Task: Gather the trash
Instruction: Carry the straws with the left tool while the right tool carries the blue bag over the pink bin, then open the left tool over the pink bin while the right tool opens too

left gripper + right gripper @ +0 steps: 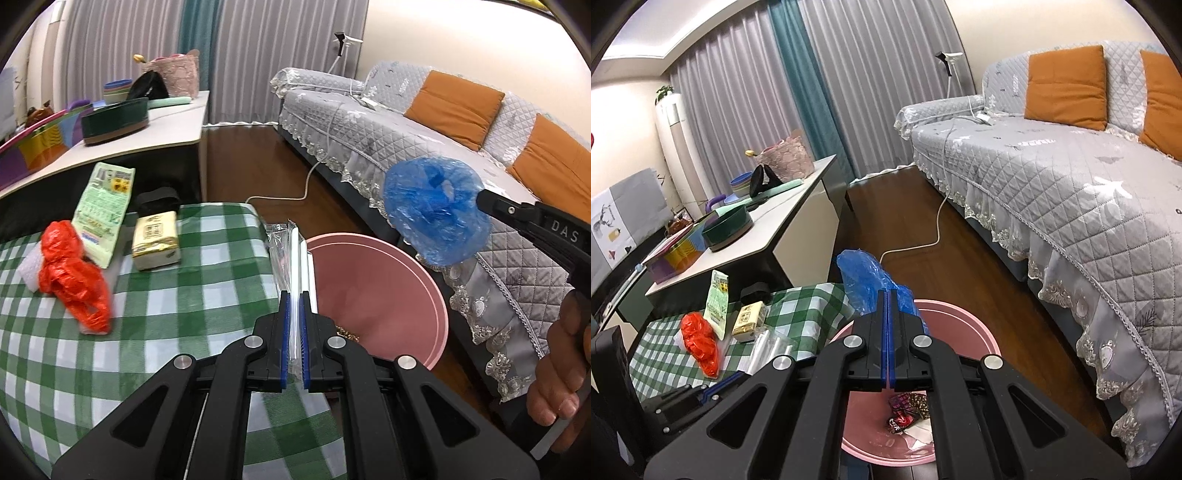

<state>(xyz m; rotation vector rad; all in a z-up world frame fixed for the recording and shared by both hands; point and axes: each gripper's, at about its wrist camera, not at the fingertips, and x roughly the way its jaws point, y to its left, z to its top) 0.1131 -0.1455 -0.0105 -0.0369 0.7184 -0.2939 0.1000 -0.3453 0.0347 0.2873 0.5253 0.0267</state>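
The blue plastic bag (437,210) is crinkly and see-through, puffed into a round shape; our right gripper (888,295) has its two fingers pressed together on it, and it hangs in the air above the pink bin (388,291); the bin is round, smooth and hard-looking, and it stands on the brown wood floor beside the table; our left gripper (294,299) is clamped on a clear plastic wrapper (291,243), which is thin, shiny and long, and it pokes out over the table edge right next to the bin's rim.

On the table lies a soft green and white checked cloth (166,295); on it we see a crumpled red plastic bag (74,269), a pale green paper packet (103,210) and a small boxy yellow pack (157,240), all well apart from the bin.

Only the right view looks down into the bin (871,439); there we see dark, shiny candy wrappers (907,410) and a bit of white paper at the bottom; the left view shows the blue bag whole and the hand (561,369) that holds the right gripper; a grey quilted sofa (1071,192) with lace trim stands past the bin.
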